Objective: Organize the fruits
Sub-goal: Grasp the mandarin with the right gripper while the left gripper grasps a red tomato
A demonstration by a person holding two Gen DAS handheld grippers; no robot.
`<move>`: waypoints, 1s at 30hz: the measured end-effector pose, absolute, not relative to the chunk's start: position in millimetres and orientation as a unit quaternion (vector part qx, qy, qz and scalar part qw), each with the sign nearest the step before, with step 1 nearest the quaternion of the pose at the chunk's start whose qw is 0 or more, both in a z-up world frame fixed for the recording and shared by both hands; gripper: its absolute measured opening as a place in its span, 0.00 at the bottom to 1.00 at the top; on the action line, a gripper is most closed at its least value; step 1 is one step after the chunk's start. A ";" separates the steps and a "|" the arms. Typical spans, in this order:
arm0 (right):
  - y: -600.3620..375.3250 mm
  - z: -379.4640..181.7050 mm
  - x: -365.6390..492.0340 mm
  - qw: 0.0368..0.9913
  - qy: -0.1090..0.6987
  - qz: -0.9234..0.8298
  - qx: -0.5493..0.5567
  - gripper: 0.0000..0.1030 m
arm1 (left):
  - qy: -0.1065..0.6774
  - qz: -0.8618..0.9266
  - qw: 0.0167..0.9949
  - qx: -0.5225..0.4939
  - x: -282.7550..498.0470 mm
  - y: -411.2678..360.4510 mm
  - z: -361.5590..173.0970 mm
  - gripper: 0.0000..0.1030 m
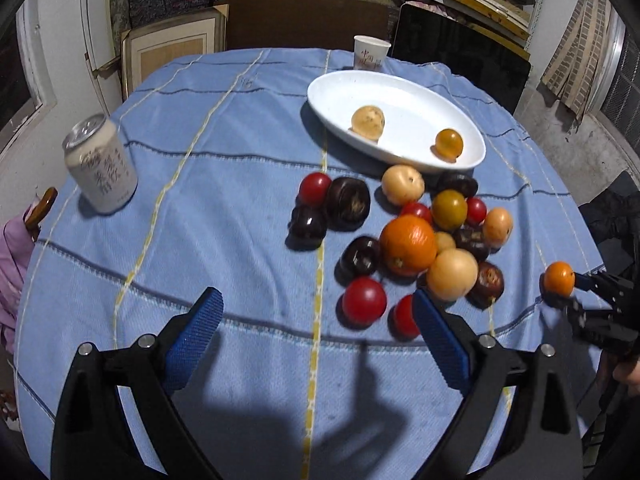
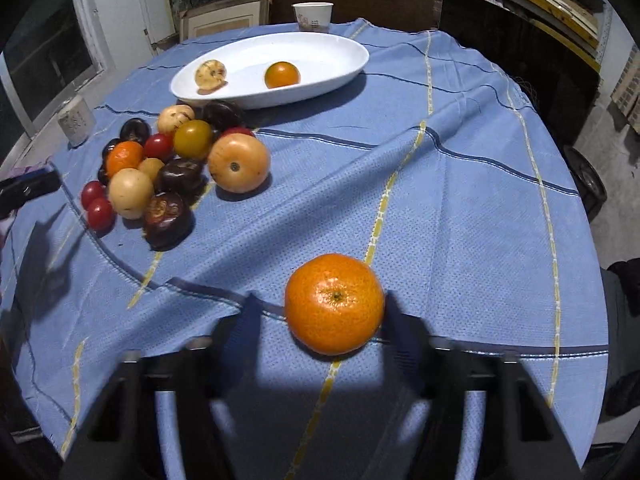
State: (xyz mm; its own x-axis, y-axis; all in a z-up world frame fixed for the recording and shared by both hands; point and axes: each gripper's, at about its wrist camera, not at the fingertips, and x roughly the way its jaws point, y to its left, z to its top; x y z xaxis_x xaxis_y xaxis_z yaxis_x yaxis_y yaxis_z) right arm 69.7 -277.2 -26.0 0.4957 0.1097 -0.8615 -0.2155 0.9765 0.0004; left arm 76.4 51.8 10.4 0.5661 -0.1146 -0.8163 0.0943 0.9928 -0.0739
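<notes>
The mandarin [image 2: 334, 303] sits on the blue cloth at the near right of the table [image 2: 460, 208], well apart from the fruit pile [image 2: 176, 168]. The right gripper [image 2: 320, 322] has it between its fingers: the right one touches it, the left one shows a gap, so it is not pinched yet. To do this well, squeeze softly, lift straight up, then carry it to the far white dish [image 2: 340, 68]. The left gripper [image 1: 318, 322] points down near the pile, fingers spread wide, holding nothing.

Round table under a blue cloth [image 1: 240, 184]: white dish [image 1: 400, 92], can [image 1: 102, 164], paper cup [image 1: 370, 53], loose fruit pile [image 1: 408, 240].
</notes>
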 end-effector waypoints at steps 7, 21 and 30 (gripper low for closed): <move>-285.1 -22.6 66.4 0.872 0.478 0.103 -0.009 0.45 | 0.484 -0.047 0.874 -0.010 81.1 60.4 -4.5 0.90; -258.8 -3.9 54.8 0.875 0.456 0.165 -0.009 0.45 | 0.509 -0.090 0.856 0.000 95.0 41.4 -27.0 0.73; -250.6 -5.6 55.2 0.871 0.460 0.174 -0.013 0.45 | 0.499 -0.136 0.856 0.002 105.7 29.6 -28.7 0.36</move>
State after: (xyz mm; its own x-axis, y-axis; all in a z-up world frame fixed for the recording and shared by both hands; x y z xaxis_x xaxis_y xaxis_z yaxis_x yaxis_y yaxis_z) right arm 55.2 -250.6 -5.6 0.5167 0.2912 -0.8051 -0.3143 0.9393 0.1380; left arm 105.7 29.6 -28.7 0.4651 -0.2300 -0.8549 0.2347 0.9631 -0.1315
